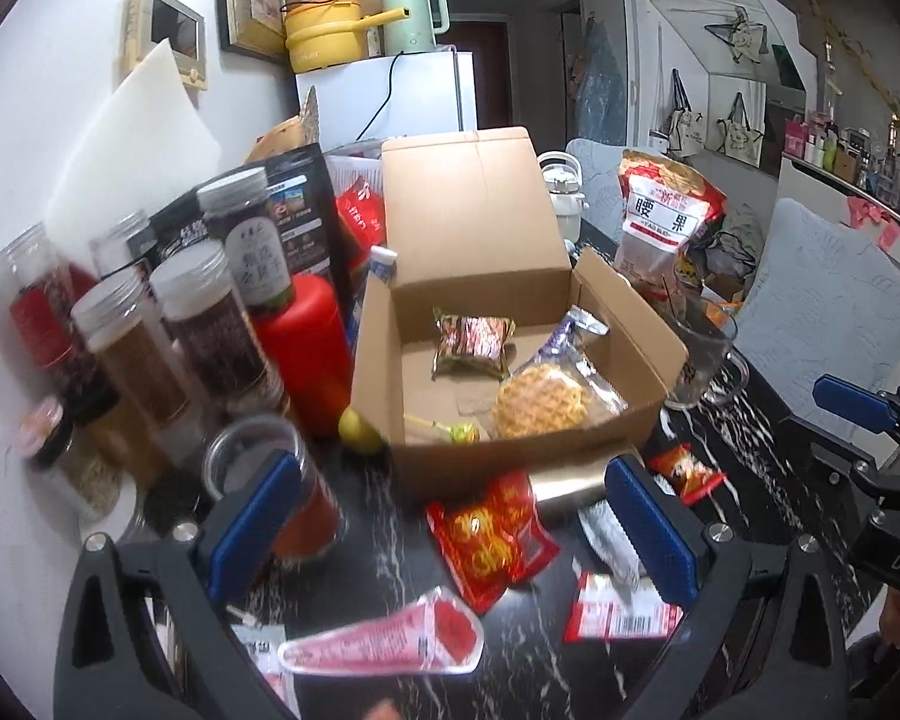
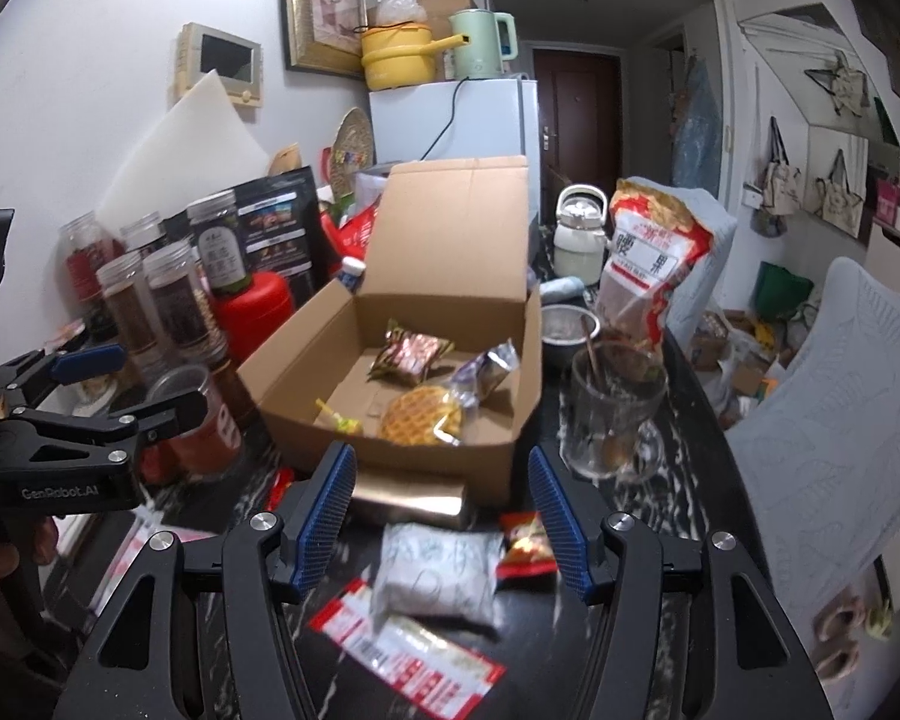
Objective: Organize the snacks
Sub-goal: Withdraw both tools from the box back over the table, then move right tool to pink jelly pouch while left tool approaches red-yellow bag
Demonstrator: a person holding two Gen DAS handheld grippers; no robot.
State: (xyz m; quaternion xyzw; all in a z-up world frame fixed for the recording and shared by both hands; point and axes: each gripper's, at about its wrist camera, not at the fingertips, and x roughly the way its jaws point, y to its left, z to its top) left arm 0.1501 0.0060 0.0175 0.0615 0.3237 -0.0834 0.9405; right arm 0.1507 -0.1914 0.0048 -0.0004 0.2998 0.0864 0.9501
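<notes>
Two hand-held grippers over a dark marbled table (image 2: 690,516) strewn with snacks. The left gripper (image 1: 450,516) stands at its widest, nothing between its blue pads (image 1: 252,516); the right gripper (image 2: 441,522) is parted to a middling width and likewise holds nothing.

Directly ahead of both tools sits the open cardboard box (image 1: 624,348), lid raised. Inside it lie a waffle in clear wrap (image 1: 540,405), a green-and-red foil packet (image 1: 471,345), a purple-and-silver wrapper (image 1: 570,330) and a lollipop (image 1: 450,429).

Loose snacks remain on the table — a red crinkled packet (image 1: 489,537) between the left gripper's fingers and just short of the box, and a pink-and-white tube-shaped packet (image 1: 390,642) nearer the camera. Between the right gripper's fingers lie a white pillow pack (image 2: 432,576) and a small red packet (image 2: 525,543), with a red-and-white flat sachet (image 2: 408,654) below them.

Left of the left gripper stand clear lidded jars (image 1: 204,318) and a red bottle (image 1: 306,348); ahead and right of the right gripper, a glass mug (image 2: 615,408) and a large cashew bag (image 2: 648,264).
</notes>
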